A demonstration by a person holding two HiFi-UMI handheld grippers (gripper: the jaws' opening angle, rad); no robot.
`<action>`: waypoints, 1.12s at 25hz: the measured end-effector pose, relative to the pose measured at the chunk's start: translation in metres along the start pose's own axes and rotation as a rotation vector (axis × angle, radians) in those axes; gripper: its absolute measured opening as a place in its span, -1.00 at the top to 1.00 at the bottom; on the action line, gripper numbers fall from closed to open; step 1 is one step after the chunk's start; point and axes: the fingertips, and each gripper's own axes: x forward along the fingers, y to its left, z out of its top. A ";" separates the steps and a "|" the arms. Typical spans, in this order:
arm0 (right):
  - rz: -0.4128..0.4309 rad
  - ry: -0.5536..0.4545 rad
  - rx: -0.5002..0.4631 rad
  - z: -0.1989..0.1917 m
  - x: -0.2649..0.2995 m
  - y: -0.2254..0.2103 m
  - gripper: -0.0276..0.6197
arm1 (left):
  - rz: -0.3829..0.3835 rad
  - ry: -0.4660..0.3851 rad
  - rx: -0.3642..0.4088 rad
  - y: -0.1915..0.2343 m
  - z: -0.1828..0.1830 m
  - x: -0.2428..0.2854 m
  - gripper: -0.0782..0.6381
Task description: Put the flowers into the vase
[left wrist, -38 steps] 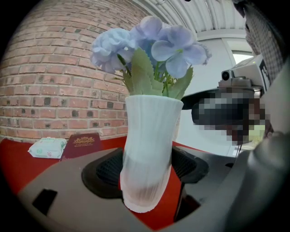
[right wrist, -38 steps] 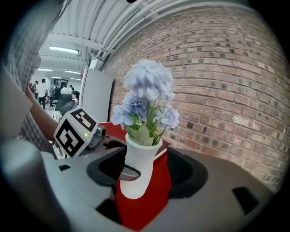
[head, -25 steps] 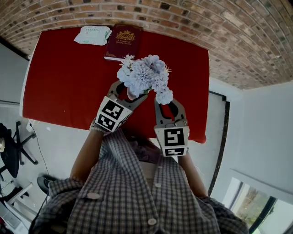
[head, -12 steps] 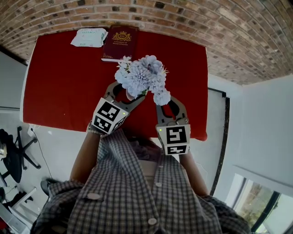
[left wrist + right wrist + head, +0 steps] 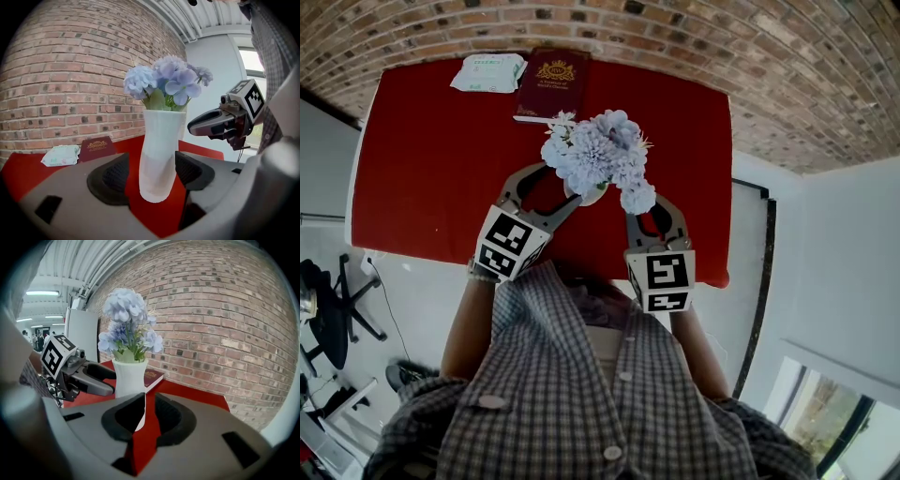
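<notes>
At the far left corner of the red table [image 5: 422, 169] lies a packet of wipes [image 5: 489, 72]. Just beside it, along the far edge, is a dark red book [image 5: 551, 84] with a gold crest.

Nearer the person, the left tongs [image 5: 555, 187] stand wide open, pointing across the table and a little downward. The white vase [image 5: 159, 150] stands upright in the gap between their pads. I can see red table on either side of it, so neither pad seems to press on it.

The vase sits about the middle of the table, a little toward the right edge. The pale blue flowers [image 5: 598, 155] are already in it, stems down and heads bunched above the rim, so the job looks as good as done.

On the far side of the vase, the right tongs [image 5: 649, 217] have just been closing and now show only a narrow gap. Nothing is in that gap but bare table. The vase stands just left of the line they point along, close but apart from them.

The left tongs are the nearer pair, with the vase's tall axis rising straight up between the pads. If they are to leave, I'd say they must back straight out along their own line. Swinging sideways would catch the vase wall and could tip it.
</notes>
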 end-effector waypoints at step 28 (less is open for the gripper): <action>0.076 -0.024 0.109 -0.011 -0.010 0.006 0.89 | 0.084 0.029 0.125 -0.006 0.000 -0.037 0.76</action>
